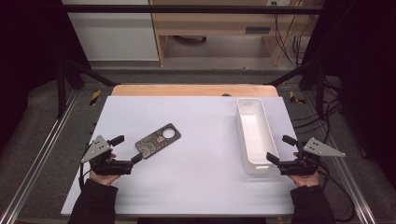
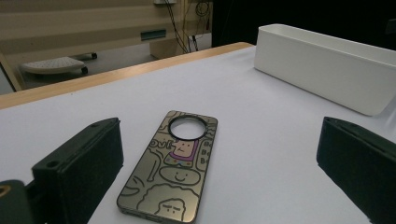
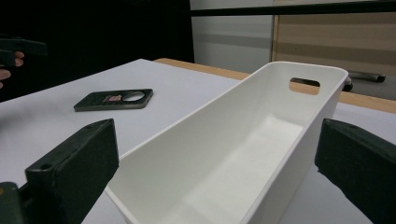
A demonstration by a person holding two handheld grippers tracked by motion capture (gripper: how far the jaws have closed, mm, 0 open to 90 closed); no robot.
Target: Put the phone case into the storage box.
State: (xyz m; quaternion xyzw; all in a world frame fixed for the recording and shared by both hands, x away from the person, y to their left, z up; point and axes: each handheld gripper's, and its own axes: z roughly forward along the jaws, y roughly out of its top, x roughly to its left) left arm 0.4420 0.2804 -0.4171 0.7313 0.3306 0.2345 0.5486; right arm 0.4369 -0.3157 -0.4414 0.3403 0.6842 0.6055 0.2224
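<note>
Flat metallic phone case (image 1: pixel 158 140) lay left of centre, just beyond my left gripper (image 1: pixel 126 153), jaws spread wide.
Pinching something that thin risked it skidding away; my right gripper (image 1: pixel 281 149) waited spread at the white bin (image 1: pixel 253 133).

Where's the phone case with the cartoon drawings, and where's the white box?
phone case (image 2: pixel 175 172), left gripper view, on the middle of its drawn back.
white box (image 1: pixel 250 129), high view, on its bare inner floor.
</note>
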